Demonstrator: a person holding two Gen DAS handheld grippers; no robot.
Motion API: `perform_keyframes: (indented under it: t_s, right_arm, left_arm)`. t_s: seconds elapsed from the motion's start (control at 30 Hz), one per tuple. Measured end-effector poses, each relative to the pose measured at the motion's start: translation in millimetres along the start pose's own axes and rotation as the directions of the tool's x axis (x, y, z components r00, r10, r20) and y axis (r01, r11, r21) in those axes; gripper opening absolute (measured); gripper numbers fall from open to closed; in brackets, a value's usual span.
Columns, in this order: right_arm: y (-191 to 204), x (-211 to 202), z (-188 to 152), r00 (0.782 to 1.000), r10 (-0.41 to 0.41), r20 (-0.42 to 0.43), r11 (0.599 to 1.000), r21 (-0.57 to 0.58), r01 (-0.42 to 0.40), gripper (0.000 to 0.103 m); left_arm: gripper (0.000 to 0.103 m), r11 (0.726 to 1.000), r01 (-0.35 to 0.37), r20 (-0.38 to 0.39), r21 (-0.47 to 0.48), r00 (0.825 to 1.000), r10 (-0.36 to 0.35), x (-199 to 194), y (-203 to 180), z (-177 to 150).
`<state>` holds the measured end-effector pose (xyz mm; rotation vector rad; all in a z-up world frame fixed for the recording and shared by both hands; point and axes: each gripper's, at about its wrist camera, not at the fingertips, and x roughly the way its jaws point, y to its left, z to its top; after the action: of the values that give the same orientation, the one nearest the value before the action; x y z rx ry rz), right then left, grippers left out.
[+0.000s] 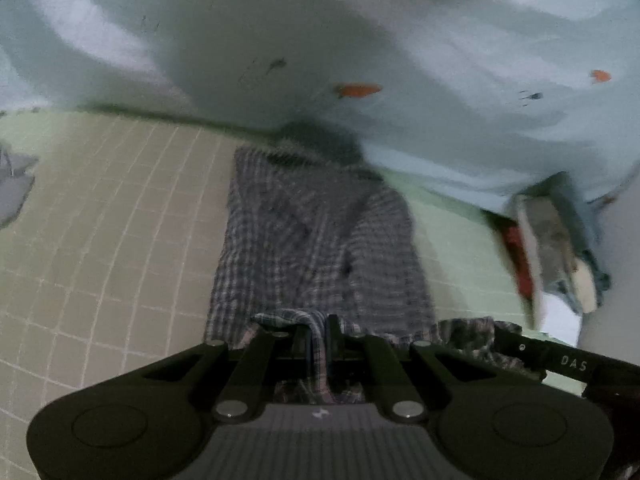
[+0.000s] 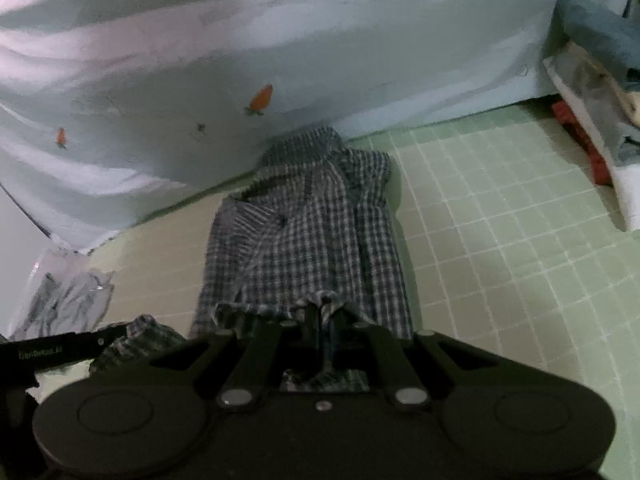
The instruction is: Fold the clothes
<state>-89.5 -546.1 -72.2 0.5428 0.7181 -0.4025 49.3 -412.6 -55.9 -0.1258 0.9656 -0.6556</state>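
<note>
A: Where is the garment?

B: The plaid shirt (image 1: pixel 316 236) lies stretched along the green grid mat (image 1: pixel 100 208), running from the tongs toward 12 o'clock, its far end just short of the pale blue sheet (image 1: pixel 400 40). The near hem is bunched and lifted.

A: And the 2 tongs?

B: The left gripper (image 1: pixel 318 334) is clenched on the hem, plaid cloth pinched between its fingers. The right gripper (image 2: pixel 320 316) is likewise clamped on a fold of the same hem. Each one's arm shows in the other's view, at 3 o'clock on the left camera and 9 o'clock on the right.

A: What lies around?

B: On the right camera, a stack of folded clothes (image 2: pixel 592 80) sits at 2 o'clock on the mat's edge, a blue piece on top and something red beneath. A clear plastic bag (image 2: pixel 68 296) with dark markings rests at 9 o'clock. The sheet carries small orange carrot prints (image 2: pixel 262 98) and rises in folds behind the shirt.

A: Anything blocking?

B: The sheet touches or overhangs the shirt's far end; I cannot tell which. The mat either side of the shirt is bare.
</note>
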Motion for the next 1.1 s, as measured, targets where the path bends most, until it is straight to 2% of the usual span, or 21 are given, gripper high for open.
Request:
perform_keyframes:
  t_s: [0.2, 0.33, 0.4, 0.47, 0.5, 0.53, 0.57, 0.67, 0.77, 0.83, 0.93, 1.03, 1.1]
  right_arm:
    - [-20.1, 62.0, 6.2, 0.991, -0.030, -0.129, 0.999, 0.031, 0.034, 0.005]
    - [-29.9, 85.3, 21.0, 0.984, -0.024, -0.175, 0.997, 0.063, 0.035, 0.007]
    - [-34.1, 86.2, 29.8, 0.990, -0.009, -0.142, 0.996, 0.085, 0.021, 0.009]
    - [-36.4, 77.1, 38.8, 0.998, -0.021, -0.063, 0.994, 0.102, 0.028, 0.025]
    - [-36.2, 69.7, 43.1, 0.999, -0.039, -0.010, 0.994, 0.104, 0.040, 0.038]
    - [-35.0, 62.6, 45.1, 0.998, -0.059, 0.031, 0.994, 0.089, 0.056, 0.043]
    - [-34.1, 56.5, 45.8, 0.996, -0.066, 0.059, 0.996, 0.068, 0.062, 0.044]
    - [-35.7, 44.0, 38.4, 0.991, -0.097, 0.090, 0.995, 0.039, 0.094, 0.054]
    - [-42.3, 38.7, 16.5, 0.990, -0.122, 0.070, 0.990, 0.073, 0.117, 0.065]
    - [-47.4, 41.0, 1.5, 0.991, -0.126, 0.037, 0.986, 0.112, 0.121, 0.075]
    - [-55.5, 50.3, -19.9, 0.993, -0.111, -0.047, 0.976, 0.182, 0.118, 0.075]
    - [-56.0, 54.6, -33.7, 0.993, -0.070, -0.098, 0.971, 0.219, 0.090, 0.075]
    - [-53.7, 59.4, -38.4, 0.991, -0.056, -0.124, 0.972, 0.220, 0.083, 0.075]
  left_arm:
    - [0.007, 0.991, -0.048, -0.092, -0.127, 0.995, 0.037, 49.8, 27.9, 9.5]
    - [0.011, 0.989, -0.060, -0.083, -0.139, 0.995, 0.048, 65.2, 34.0, 28.0]
    - [0.021, 0.985, -0.075, -0.063, -0.154, 0.996, 0.065, 66.0, 36.3, 38.7]
    - [0.050, 0.983, -0.090, -0.017, -0.160, 0.996, 0.089, 58.1, 37.9, 47.4]
    - [0.057, 0.982, -0.096, 0.014, -0.160, 0.995, 0.100, 52.1, 38.6, 50.8]
    - [0.068, 0.982, -0.102, 0.043, -0.161, 0.993, 0.110, 46.1, 39.6, 53.6]
    - [0.073, 0.981, -0.105, 0.058, -0.164, 0.992, 0.116, 40.5, 41.6, 53.2]
    - [0.078, 0.976, -0.129, 0.082, -0.177, 0.986, 0.145, 26.8, 48.1, 49.9]
    - [0.079, 0.968, -0.174, 0.025, -0.180, 0.983, 0.181, 25.3, 55.4, 33.1]
    - [0.079, 0.965, -0.190, -0.042, -0.183, 0.982, 0.185, 28.8, 60.0, 16.3]
    - [0.079, 0.960, -0.190, -0.120, -0.204, 0.978, 0.168, 33.1, 64.3, -7.3]
    - [0.078, 0.967, -0.172, -0.128, -0.188, 0.981, 0.149, 35.3, 63.8, -12.0]
    - [0.074, 0.971, -0.159, -0.133, -0.177, 0.982, 0.136, 36.8, 63.4, -15.2]
